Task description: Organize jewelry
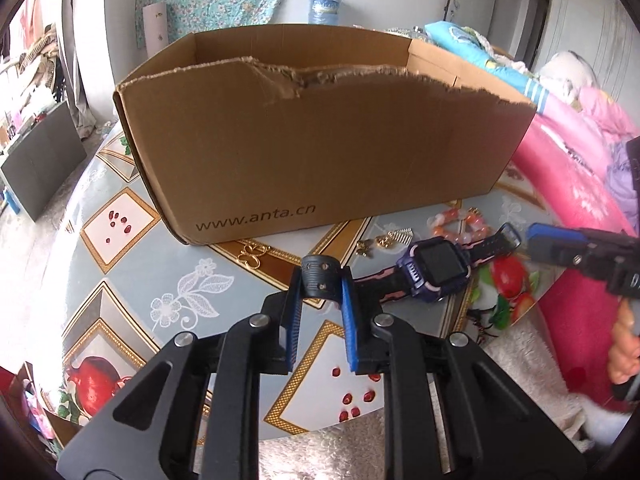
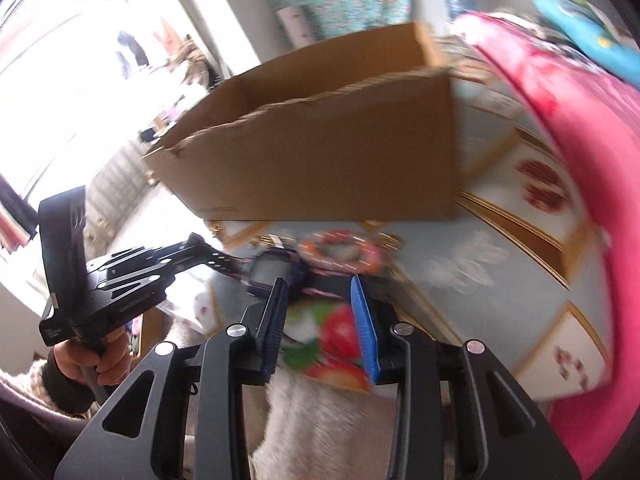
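A dark blue smartwatch (image 1: 438, 274) with a black-and-pink strap lies on the patterned table (image 1: 120, 216) in front of a brown cardboard box (image 1: 320, 152). My left gripper (image 1: 322, 284) is shut on the curled end of the near strap, lifted a little. Its arm (image 2: 120, 280) enters from the left in the blurred right wrist view. My right gripper (image 2: 318, 284) stands open just short of the watch (image 2: 276, 268), with the far strap lying beyond its tips. From the left wrist it (image 1: 534, 246) shows next to the strap's far end. An orange-pink bead bracelet (image 1: 460, 224) lies behind the watch.
Small gold pieces (image 1: 252, 256) and a gold comb-shaped piece (image 1: 394, 238) lie along the box's foot. A pink quilt (image 1: 568, 184) rises along the table's right side. Pale fleece (image 2: 328, 420) lies at the table's near edge. A hand (image 2: 88, 360) grips the left tool's handle.
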Demonstrator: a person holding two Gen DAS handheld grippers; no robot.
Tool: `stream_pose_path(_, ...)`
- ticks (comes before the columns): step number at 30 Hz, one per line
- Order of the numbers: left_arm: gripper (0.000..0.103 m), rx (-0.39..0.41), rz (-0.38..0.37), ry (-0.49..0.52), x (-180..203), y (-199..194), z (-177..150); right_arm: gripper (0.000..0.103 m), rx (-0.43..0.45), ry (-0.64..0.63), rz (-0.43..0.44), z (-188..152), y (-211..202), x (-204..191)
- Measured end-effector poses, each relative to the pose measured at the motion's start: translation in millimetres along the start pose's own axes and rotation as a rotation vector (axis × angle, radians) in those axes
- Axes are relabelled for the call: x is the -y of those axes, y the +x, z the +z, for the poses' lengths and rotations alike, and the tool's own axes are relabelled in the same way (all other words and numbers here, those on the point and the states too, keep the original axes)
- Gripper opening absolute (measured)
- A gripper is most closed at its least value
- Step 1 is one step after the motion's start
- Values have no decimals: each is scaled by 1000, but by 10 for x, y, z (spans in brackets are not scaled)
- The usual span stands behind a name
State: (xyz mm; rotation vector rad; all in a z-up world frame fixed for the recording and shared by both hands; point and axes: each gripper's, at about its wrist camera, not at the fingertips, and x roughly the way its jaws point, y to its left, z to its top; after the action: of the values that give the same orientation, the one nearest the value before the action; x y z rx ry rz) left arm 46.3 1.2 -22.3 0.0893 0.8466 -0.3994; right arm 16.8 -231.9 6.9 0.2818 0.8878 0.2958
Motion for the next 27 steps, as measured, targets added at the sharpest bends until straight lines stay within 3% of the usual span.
stream_pose_path(9, 17, 2, 30, 20, 32, 34, -29, 33, -11, 108, -31, -50, 37, 221)
stream_pose_path(18, 17, -2, 26, 10, 19, 65, -36, 32, -25, 152, -10, -22, 231, 252)
stream_pose_path(27, 17, -1, 26, 9, 19, 64, -37, 19, -24, 155, -23, 32, 332, 297)
